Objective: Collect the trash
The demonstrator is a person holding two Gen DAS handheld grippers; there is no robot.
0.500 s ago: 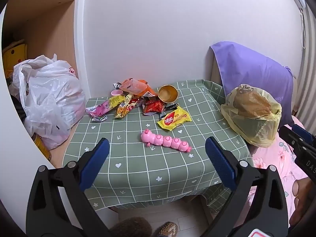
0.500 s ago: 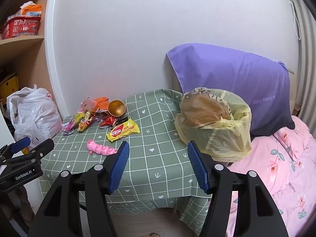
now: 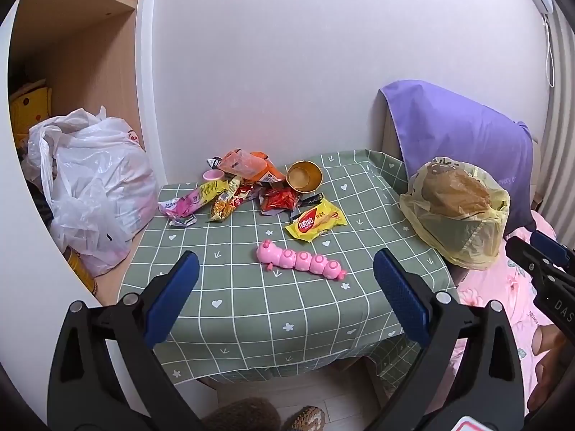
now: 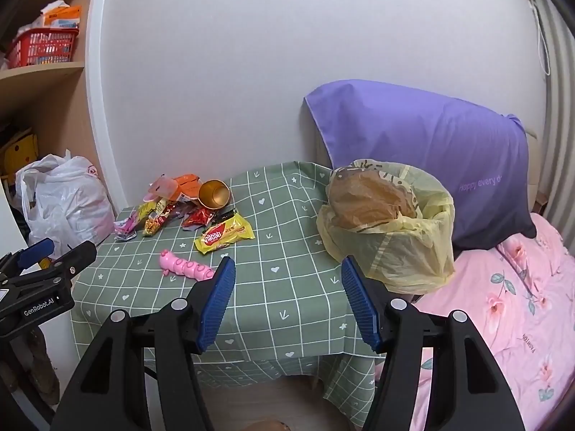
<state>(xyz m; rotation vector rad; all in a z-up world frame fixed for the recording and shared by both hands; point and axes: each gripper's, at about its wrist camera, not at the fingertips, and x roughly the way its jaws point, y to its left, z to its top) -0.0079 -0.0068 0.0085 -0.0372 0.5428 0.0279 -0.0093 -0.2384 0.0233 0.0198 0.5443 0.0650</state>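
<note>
Snack wrappers lie at the far side of the green checked table: a yellow Nabati pack, a red wrapper, a pink wrapper, an orange pack and a tipped gold cup. A bin lined with a yellow bag stands at the table's right edge. My left gripper is open and empty, over the table's near edge. My right gripper is open and empty, in front of the bin.
A pink caterpillar toy lies mid-table. A full white plastic bag sits left beside wooden shelves. A purple pillow and pink floral bedding are on the right.
Both views have shifted only slightly; the objects on the table have not moved and both grippers stay open.
</note>
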